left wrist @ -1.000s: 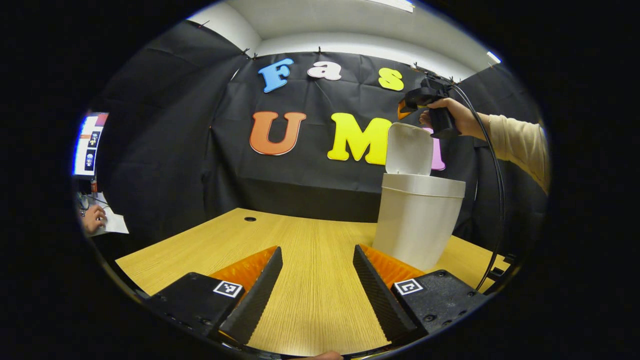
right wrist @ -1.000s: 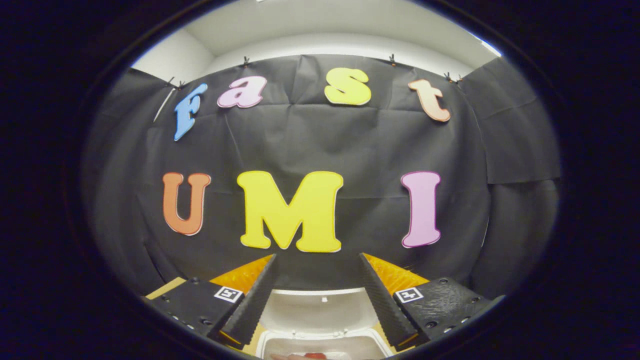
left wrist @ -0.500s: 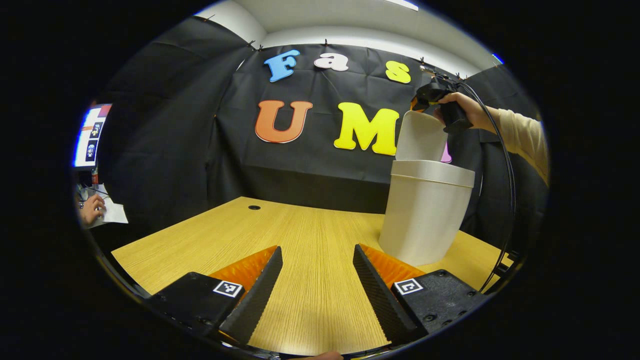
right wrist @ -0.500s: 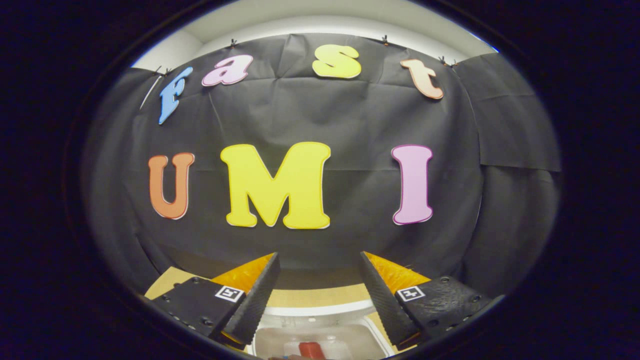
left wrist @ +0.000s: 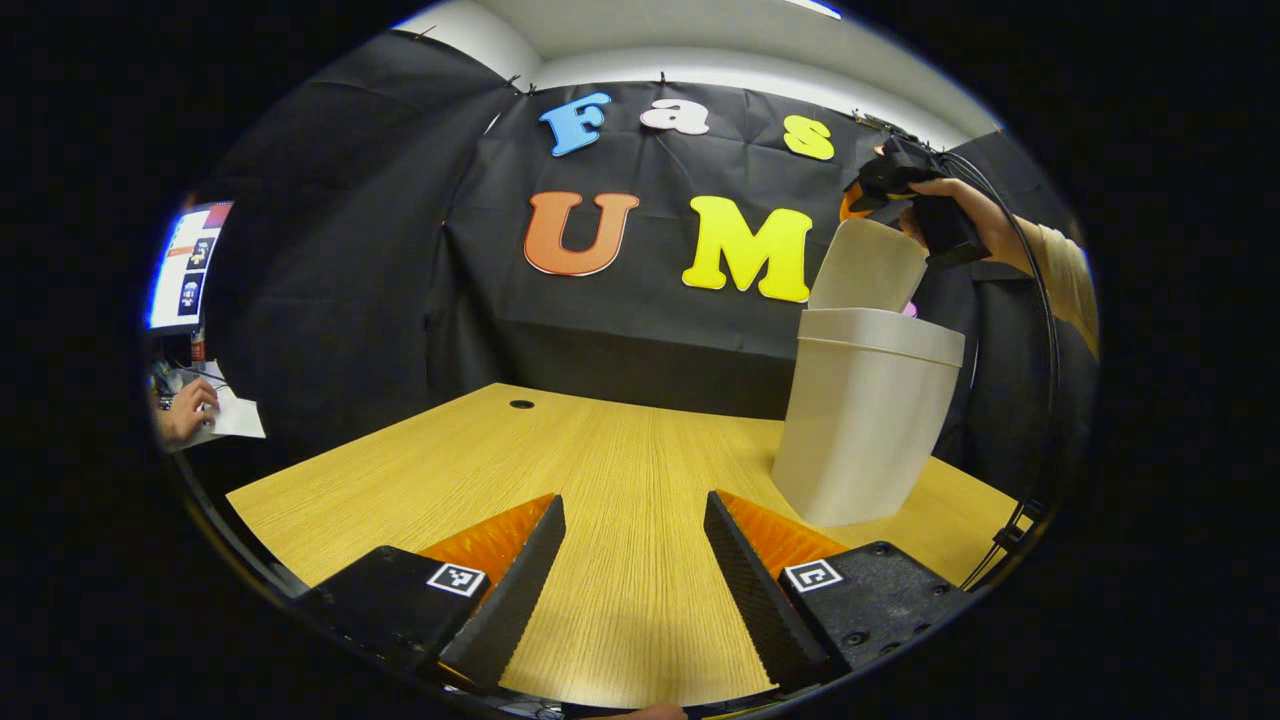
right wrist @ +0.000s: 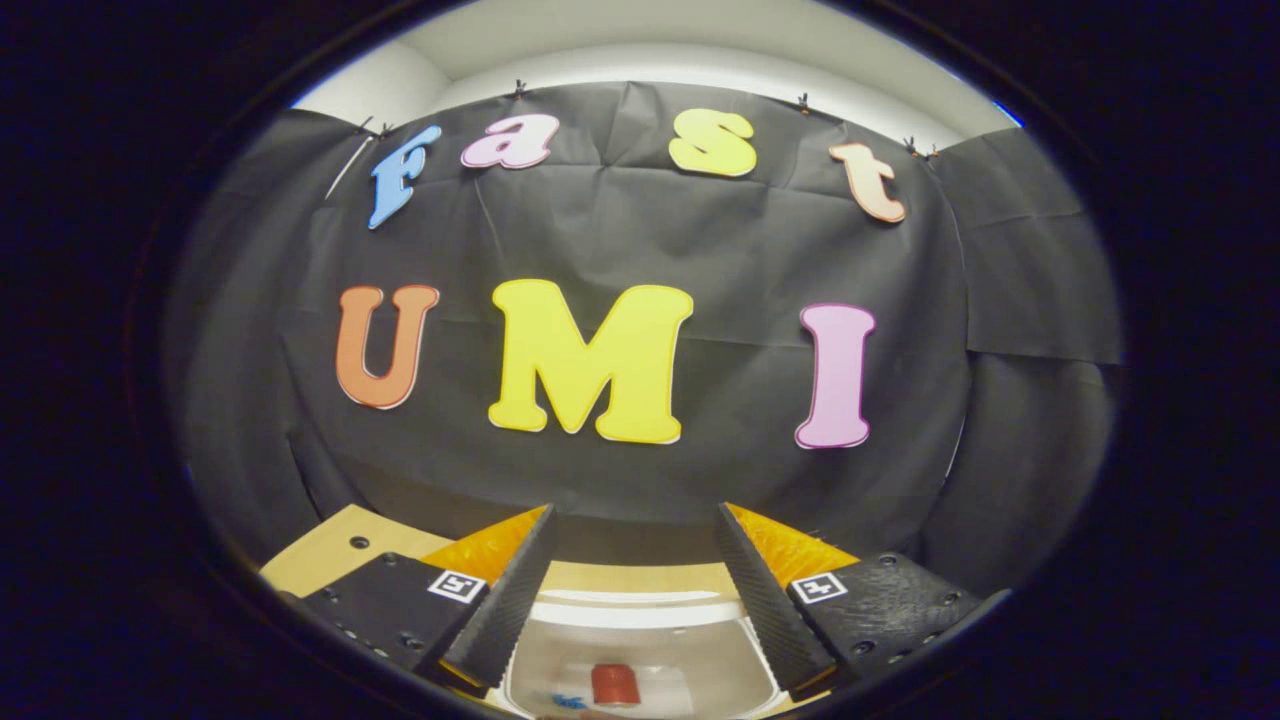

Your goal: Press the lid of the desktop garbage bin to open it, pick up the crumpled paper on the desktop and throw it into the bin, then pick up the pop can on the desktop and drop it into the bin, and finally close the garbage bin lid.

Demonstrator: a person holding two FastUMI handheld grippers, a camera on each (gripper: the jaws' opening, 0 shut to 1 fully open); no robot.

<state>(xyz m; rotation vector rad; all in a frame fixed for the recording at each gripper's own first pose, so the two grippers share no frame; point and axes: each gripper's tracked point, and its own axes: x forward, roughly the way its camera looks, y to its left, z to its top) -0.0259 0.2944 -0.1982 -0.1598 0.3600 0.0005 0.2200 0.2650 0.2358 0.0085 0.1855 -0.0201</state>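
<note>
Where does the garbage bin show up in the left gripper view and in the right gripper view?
Left gripper view: the garbage bin stands right of centre on the wooden desk, lid raised.
Right gripper view: bottom centre, its opening seen from above, between the right gripper fingers.
Shared landmark: the desk's cable hole.

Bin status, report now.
Both claws open: left low over desk, right above bin. Lid up. Can inside. Nothing blocking.

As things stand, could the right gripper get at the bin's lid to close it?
Probably yes. The right gripper, open, hovers just above the raised lid of the bin, with nothing between them; the left gripper is low over the desk.
</note>
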